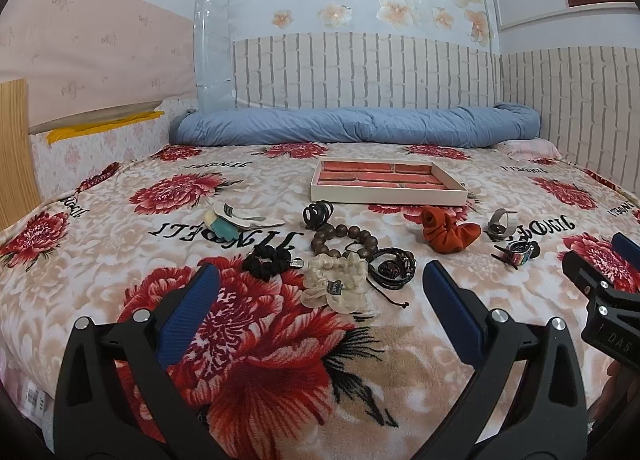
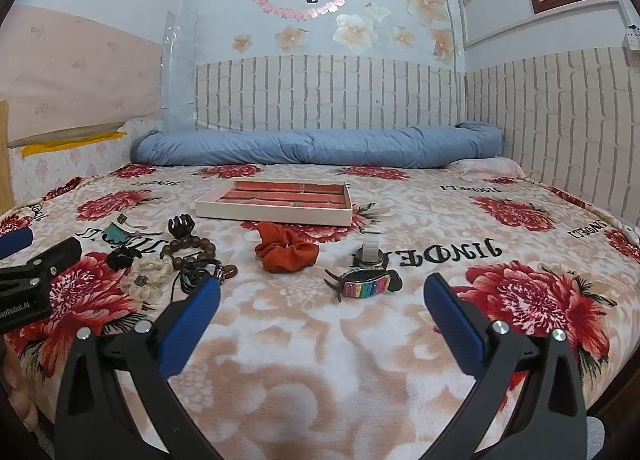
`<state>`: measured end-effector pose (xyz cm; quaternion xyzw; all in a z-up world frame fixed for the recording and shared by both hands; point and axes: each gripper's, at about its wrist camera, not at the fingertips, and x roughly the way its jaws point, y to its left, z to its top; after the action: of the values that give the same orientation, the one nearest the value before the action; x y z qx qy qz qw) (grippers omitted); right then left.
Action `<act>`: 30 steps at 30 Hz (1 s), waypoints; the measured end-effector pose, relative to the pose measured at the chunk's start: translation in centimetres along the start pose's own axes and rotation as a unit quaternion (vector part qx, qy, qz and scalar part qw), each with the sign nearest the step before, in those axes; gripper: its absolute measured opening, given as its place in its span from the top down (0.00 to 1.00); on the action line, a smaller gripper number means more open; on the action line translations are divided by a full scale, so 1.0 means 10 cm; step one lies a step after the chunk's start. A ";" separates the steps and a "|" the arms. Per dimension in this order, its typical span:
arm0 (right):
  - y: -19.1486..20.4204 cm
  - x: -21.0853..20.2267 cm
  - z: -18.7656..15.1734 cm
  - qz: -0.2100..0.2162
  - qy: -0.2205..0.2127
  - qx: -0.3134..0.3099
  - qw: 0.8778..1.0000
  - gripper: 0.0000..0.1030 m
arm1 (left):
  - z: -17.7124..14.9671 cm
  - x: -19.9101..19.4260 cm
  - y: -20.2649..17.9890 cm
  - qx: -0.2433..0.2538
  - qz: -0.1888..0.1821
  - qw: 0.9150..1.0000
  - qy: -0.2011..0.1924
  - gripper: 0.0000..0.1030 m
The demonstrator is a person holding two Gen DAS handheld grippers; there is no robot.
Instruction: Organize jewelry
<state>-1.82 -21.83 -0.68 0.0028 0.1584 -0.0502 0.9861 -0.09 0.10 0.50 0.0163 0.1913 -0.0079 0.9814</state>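
Spread over our red-flowered fleece blanket point(image 1: 280, 348), the wooden bead bracelet point(image 1: 345, 241), scrunchies and clips lie outside the bare red-lined shallow tray point(image 1: 388, 196), so with left gripper point(image 1: 320, 284) and right gripper point(image 2: 322, 296) both gaping and holding nothing, we judge nothing sorted yet.

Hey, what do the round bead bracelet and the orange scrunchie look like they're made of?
Bead bracelet: probably wood, dark brown round beads with a dull, low sheen; stone or resin can't be ruled out. Orange scrunchie: gathered fabric, matte rust-orange, with soft bunched folds and no shine.
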 end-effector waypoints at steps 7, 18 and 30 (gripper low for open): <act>-0.03 0.01 -0.02 -0.001 0.002 0.000 1.000 0.04 | 0.00 0.01 0.00 0.000 0.001 1.000 0.001 0.05; -0.03 0.01 -0.02 -0.003 0.001 0.001 1.000 0.04 | 0.00 0.01 0.00 0.000 0.000 1.000 0.001 0.05; -0.05 0.02 -0.03 -0.004 0.003 0.001 1.000 0.04 | -0.02 0.02 0.00 0.000 0.000 1.000 0.002 0.05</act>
<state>-1.75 -22.35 -1.04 0.0034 0.1615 -0.0545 0.9854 0.06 0.12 0.27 0.0163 0.1928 -0.0078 0.9811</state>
